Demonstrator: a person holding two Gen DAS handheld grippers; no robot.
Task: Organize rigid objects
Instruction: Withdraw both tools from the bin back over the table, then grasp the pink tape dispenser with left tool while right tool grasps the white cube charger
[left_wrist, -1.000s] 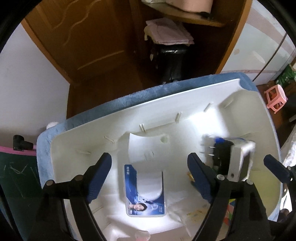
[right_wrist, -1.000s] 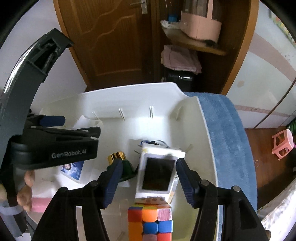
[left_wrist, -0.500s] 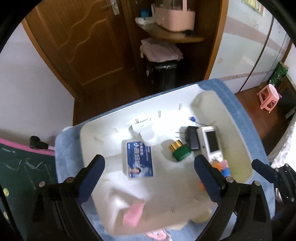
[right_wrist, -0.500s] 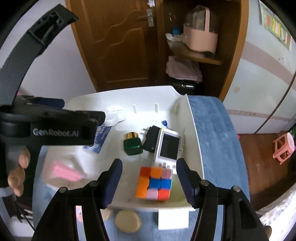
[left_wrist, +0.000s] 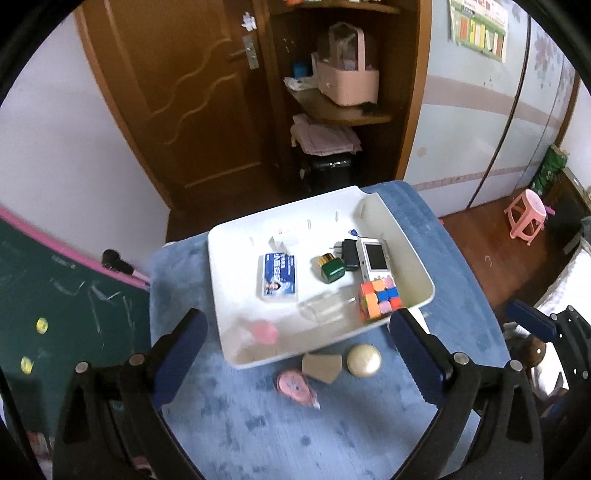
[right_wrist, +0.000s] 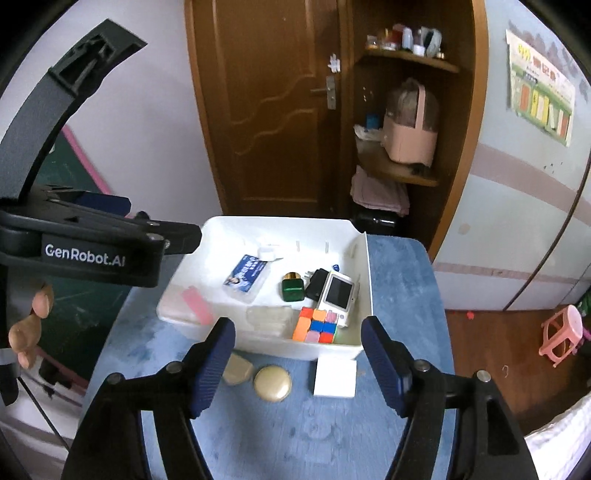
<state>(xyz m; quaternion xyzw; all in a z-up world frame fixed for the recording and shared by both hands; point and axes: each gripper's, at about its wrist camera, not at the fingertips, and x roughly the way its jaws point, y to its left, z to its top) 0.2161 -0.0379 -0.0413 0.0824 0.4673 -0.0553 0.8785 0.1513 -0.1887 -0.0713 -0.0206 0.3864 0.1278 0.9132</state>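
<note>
A white bin (left_wrist: 413, 258) (right_wrist: 266, 345) sits on a blue cloth. It holds a blue card case (left_wrist: 277, 275) (right_wrist: 245, 276), a green bottle (left_wrist: 331, 268) (right_wrist: 293, 287), a black plug (left_wrist: 350, 252), a white handheld console (left_wrist: 376, 257) (right_wrist: 337, 295), a colour cube (left_wrist: 378, 300) (right_wrist: 316, 325), a clear case (left_wrist: 325, 308) and a pink piece (left_wrist: 264, 331) (right_wrist: 197, 304). My left gripper (left_wrist: 295, 358) is open and empty, above the bin's near edge. My right gripper (right_wrist: 298, 363) is open and empty, also back from the bin.
On the cloth in front of the bin lie a round beige lid (left_wrist: 364, 360) (right_wrist: 272, 383), a tan piece (left_wrist: 319, 367) (right_wrist: 236, 367), a pink tape dispenser (left_wrist: 295, 387) and a white box (right_wrist: 335, 376). A green board (left_wrist: 55, 295) stands left; a pink stool (left_wrist: 526, 216) right.
Both grippers have pulled up and back from inside the bin. The whole bin and the items in front of it now show.
</note>
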